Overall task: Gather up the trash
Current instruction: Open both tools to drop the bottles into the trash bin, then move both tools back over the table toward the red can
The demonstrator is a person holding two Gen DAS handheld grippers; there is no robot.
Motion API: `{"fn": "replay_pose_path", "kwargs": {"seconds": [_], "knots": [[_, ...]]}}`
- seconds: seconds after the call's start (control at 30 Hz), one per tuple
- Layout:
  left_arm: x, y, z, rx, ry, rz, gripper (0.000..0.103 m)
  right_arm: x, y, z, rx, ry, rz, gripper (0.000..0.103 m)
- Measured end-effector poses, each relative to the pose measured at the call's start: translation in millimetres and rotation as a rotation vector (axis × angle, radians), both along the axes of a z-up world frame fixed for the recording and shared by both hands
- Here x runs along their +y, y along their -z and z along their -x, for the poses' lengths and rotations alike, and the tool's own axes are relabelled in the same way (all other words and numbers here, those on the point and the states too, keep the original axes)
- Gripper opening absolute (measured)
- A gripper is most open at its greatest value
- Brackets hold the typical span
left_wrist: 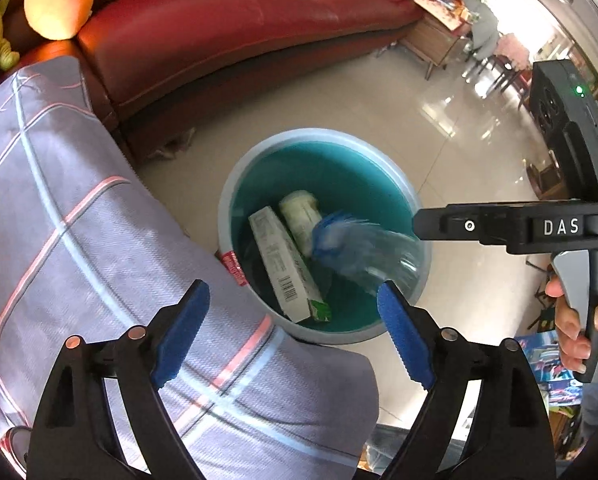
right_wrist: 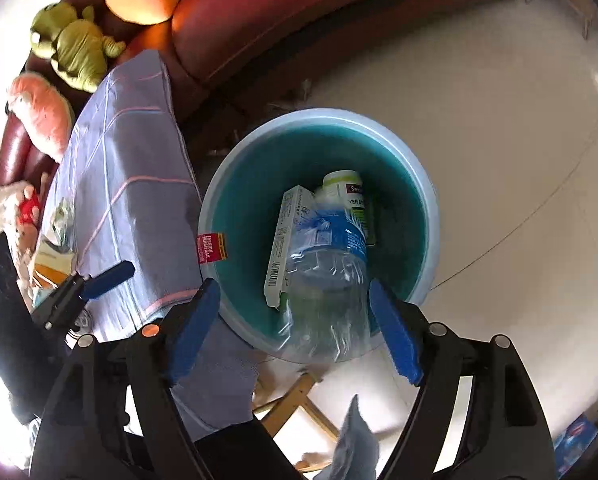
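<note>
Right wrist view looks down into the teal trash bin (right_wrist: 319, 152), which stands on the pale floor (right_wrist: 499, 140) just beside the table covered with a grey checked cloth (right_wrist: 127, 184). A clear plastic bottle (right_wrist: 331, 280) with a blue label is blurred over the bin's near rim, between the right gripper (right_wrist: 295, 322) fingers (right_wrist: 395, 332), which are spread wide and do not touch it. Deeper in the bin lie a long white carton (right_wrist: 287, 240) and a white supplement jar (right_wrist: 347, 192), side by side. From the left wrist view, the left gripper (left_wrist: 293, 332) hangs over the table edge next to the bin, its fingers (left_wrist: 181, 336) wide apart and holding nothing. Behind the bin runs a red sofa (left_wrist: 227, 28).
</note>
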State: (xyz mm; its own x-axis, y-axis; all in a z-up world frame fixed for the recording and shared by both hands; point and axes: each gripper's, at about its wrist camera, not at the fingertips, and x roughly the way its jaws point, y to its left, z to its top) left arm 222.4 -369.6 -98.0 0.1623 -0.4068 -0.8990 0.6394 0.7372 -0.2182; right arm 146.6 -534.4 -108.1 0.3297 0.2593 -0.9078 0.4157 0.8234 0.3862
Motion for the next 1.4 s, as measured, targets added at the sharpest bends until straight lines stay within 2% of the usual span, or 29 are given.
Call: {"fn": "replay_pose_path", "kwargs": {"seconds": [0.23, 0.33, 0.5, 0.73, 1.07, 1.4], "knots": [[20, -5, -2, 0.007, -0.037, 0.021, 0.087, 5, 1, -1, 0.026, 0.005, 0.016, 0.077], [29, -8, 0, 0.005, -0.049, 0.027, 0.087, 8, -1, -1, 0.036, 0.012, 0.023, 0.083], [46, -14, 3, -0.002, -0.068, 0.039, 0.087, 20, -6, -1, 0.037, 0.007, 0.031, 0.083], [81, -24, 11, -0.027, -0.102, 0.051, 0.088, 52, -17, -6, 0.027, -0.055, 0.054, 0.083], [177, -41, 33, -0.080, -0.207, 0.063, 0.090, 137, -33, -26, 0.005, -0.219, 0.099, 0.083], [284, -62, 59, -0.116, -0.359, 0.124, 0.093, 264, -56, -57, -0.002, -0.506, 0.184, 0.083]]}}
